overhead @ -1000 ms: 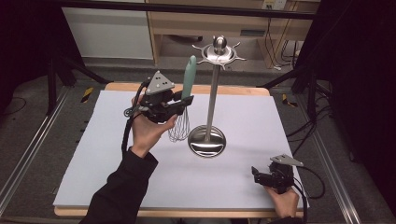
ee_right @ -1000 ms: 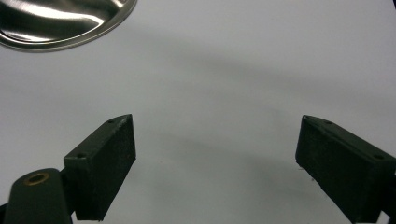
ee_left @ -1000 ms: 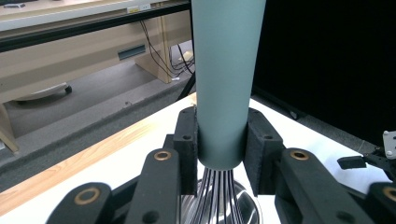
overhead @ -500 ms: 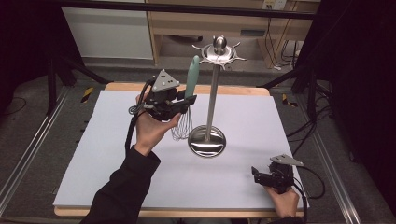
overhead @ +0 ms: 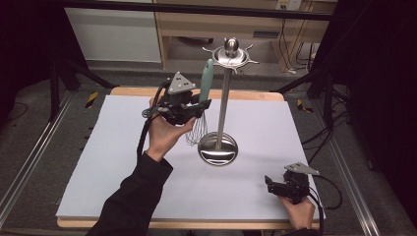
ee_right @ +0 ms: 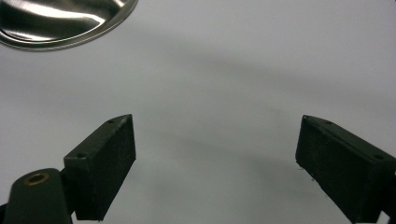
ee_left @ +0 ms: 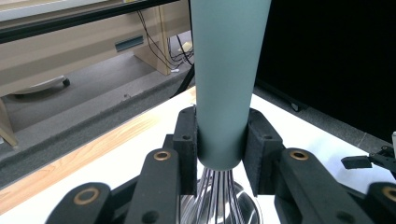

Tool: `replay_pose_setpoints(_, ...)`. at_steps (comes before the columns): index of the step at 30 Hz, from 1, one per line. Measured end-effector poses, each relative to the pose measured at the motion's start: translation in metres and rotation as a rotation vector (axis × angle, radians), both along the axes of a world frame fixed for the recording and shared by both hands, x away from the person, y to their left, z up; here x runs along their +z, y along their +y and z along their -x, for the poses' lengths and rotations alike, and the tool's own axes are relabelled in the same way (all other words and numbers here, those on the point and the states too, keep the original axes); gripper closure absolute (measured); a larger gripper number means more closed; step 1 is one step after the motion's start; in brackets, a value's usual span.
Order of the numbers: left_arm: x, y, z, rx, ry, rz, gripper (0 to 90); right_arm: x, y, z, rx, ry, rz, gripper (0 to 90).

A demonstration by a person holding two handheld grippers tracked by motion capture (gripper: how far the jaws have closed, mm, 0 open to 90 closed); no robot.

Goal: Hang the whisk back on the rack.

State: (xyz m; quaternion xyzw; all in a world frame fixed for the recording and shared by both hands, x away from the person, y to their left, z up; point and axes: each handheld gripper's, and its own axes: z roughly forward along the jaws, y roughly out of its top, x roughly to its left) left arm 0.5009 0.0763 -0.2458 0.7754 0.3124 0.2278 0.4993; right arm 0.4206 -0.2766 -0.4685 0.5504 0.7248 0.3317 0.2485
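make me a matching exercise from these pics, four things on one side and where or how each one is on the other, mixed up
Things:
1. whisk
2. left gripper
3. right gripper
4. utensil stand

States:
A. open, low near the table's front right corner
B. standing upright mid-table on a round steel base
C. held upright, teal handle up, wires down
D. shut on a teal handle, raised above the table

Pairs: 1-C, 2-D, 3-A, 4-B

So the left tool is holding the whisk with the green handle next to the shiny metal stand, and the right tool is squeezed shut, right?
Not quite. The right tool is wide open, as the right gripper view shows. The rest holds: the left tool grips the whisk with the green handle beside the shiny metal stand.
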Motion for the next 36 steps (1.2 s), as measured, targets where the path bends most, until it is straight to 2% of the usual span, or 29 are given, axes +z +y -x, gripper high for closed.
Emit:
replay_pose_setpoints(8, -0.001, -0.004, -0.004, 0.001, 0.003, -0.006, 68.7, 0.000, 0.000, 0.000, 0.000, -0.001, 0.000, 12.6)
replay_pose_setpoints(17, -0.004, -0.008, -0.008, -0.001, 0.001, 0.008, 68.6, 0.000, 0.000, 0.000, -0.001, 0.001, 0.002, 12.6)
replay_pose_setpoints(29, -0.016, -0.009, -0.012, -0.015, -0.049, 0.065, 68.5, -0.001, 0.001, 0.000, -0.002, 0.003, 0.001, 12.5)
replay_pose_setpoints(36, -0.021, -0.008, -0.015, -0.019, -0.071, 0.081, 68.2, -0.001, 0.001, 0.000, -0.002, 0.005, 0.002, 12.5)
